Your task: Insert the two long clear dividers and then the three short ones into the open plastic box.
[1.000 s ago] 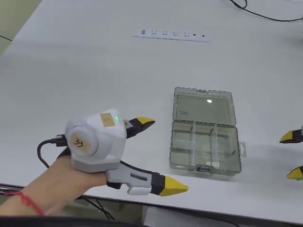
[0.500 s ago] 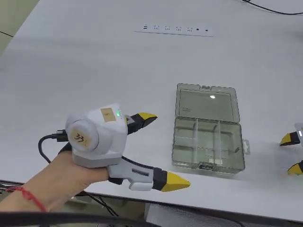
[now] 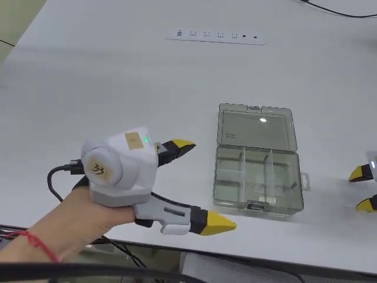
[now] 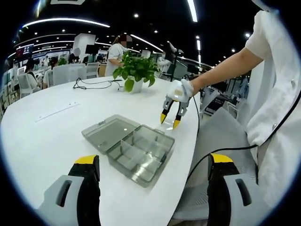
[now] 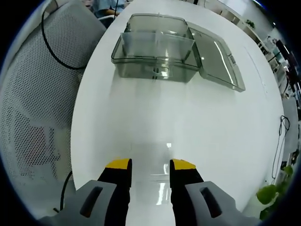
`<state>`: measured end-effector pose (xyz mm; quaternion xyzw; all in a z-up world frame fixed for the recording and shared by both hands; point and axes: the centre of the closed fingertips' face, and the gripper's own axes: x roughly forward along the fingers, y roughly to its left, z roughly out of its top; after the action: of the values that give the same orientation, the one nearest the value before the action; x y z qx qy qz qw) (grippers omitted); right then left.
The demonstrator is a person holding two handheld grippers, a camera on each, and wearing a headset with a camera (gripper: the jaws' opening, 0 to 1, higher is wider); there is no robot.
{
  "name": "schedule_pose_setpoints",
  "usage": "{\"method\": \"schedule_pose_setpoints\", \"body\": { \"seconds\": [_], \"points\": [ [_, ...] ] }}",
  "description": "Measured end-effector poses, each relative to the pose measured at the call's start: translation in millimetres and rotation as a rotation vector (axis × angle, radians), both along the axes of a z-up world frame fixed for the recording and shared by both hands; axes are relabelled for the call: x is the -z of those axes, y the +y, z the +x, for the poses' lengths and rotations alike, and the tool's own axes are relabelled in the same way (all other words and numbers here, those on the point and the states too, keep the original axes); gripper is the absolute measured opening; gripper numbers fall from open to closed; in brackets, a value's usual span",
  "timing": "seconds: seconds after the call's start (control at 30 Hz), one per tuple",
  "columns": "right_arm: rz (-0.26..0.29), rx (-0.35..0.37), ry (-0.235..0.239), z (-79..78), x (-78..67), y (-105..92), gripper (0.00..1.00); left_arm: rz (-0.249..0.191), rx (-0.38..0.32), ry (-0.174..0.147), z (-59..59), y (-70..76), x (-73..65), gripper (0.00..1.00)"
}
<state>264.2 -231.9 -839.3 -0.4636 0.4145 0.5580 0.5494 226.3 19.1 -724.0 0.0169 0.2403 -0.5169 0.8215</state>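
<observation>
Head view: L gripper marked "33", fingers apart, empty; R gripper same.

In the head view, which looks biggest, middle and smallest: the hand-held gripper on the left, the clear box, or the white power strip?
1. left gripper, though it is nearest the camera
2. plastic box
3. power strip, farthest away

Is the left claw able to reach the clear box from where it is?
Probably yes: the left claw hangs open beside the box, with bare table between them and nothing in the way.
</observation>
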Motion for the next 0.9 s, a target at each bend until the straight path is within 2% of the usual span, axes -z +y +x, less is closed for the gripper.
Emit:
{"method": "schedule_pose_setpoints", "body": {
  "seconds": [0.13, 0.2, 0.23, 0.33, 0.4, 0.47, 0.53, 0.63, 0.73, 0.77, 0.83, 0.9],
  "points": [
    [0.037, 0.028, -0.038, 2.9, -15.0, 8.6, 0.32, -0.007, -0.016, 0.003, 2.6, 0.7, -1.7, 0.98],
    [0.089, 0.071, -0.072, 7.1, -27.0, 19.7, 0.32, -0.016, -0.022, 0.009, 3.3, 0.2, -4.1, 0.97],
    [0.098, 0.078, -0.076, 7.5, -29.4, 21.6, 0.32, -0.022, -0.025, 0.014, 3.8, -0.3, -5.8, 0.97],
    [0.152, 0.100, -0.119, 9.7, -50.6, 37.9, 0.32, -0.037, -0.034, 0.019, 5.9, -2.2, -10.6, 0.96],
    [0.185, 0.114, -0.133, 8.6, -64.1, 48.8, 0.32, -0.051, -0.041, 0.033, 7.1, -3.8, -13.5, 0.93],
    [0.213, 0.117, -0.160, 13.3, -72.4, 54.1, 0.32, -0.078, -0.056, 0.039, 10.0, -5.8, -18.8, 0.90],
    [0.237, 0.125, -0.167, 12.5, -81.5, 61.5, 0.32, -0.107, -0.062, 0.046, 11.5, -9.2, -24.6, 0.88],
    [0.277, 0.132, -0.186, 7.8, -100.4, 79.6, 0.32, -0.149, -0.091, 0.077, 15.5, -14.0, -32.1, 0.84],
    [0.298, 0.126, -0.192, 6.0, -104.6, 87.4, 0.32, -0.184, -0.092, 0.095, 16.4, -20.0, -39.3, 0.83],
    [0.306, 0.123, -0.194, 2.8, -109.0, 93.5, 0.32, -0.194, -0.095, 0.110, 16.8, -22.6, -40.4, 0.82],
    [0.324, 0.118, -0.193, -1.3, -113.0, 102.2, 0.32, -0.214, -0.091, 0.115, 16.8, -26.5, -44.3, 0.78],
    [0.336, 0.114, -0.194, -6.6, -119.3, 112.2, 0.32, -0.246, -0.094, 0.145, 16.1, -31.1, -48.8, 0.72]
  ]
}}
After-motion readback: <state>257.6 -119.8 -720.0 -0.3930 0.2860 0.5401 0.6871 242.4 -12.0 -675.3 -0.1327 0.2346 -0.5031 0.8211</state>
